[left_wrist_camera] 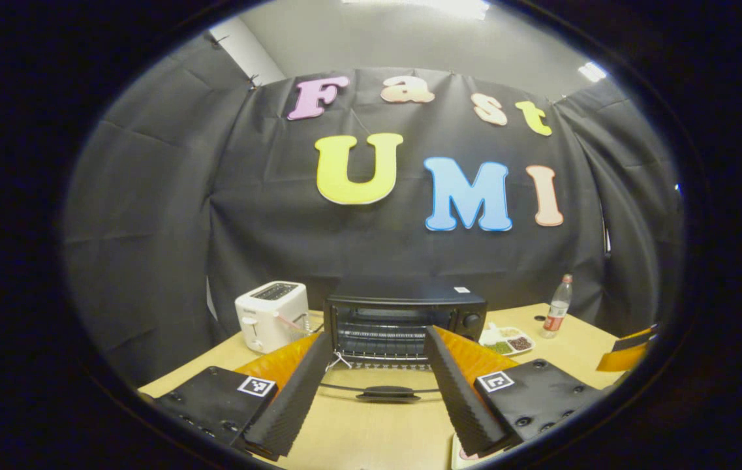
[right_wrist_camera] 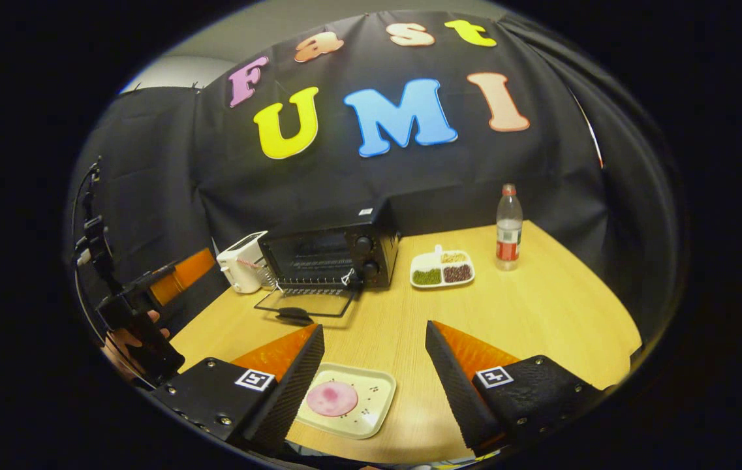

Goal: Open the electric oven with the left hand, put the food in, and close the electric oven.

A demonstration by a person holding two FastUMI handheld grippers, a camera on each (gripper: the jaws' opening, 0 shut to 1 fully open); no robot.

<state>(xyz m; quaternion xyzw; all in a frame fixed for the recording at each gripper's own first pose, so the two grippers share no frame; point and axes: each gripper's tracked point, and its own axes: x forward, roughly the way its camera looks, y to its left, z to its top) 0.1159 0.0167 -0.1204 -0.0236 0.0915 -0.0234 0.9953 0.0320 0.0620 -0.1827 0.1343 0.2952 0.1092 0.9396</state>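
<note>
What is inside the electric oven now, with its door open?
Inside the electric oven I see a wire rack, and no food on it. The deeper interior is too dark to tell. The pink food lies on its tray on the table.

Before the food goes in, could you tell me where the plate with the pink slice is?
In the right gripper view, the plate lies on the table's near edge, between that gripper's open fingers, in front of the open oven.

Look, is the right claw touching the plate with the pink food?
Apart. In the right gripper view, the right claw hangs open above the plate, its fingers spread on either side.
</note>
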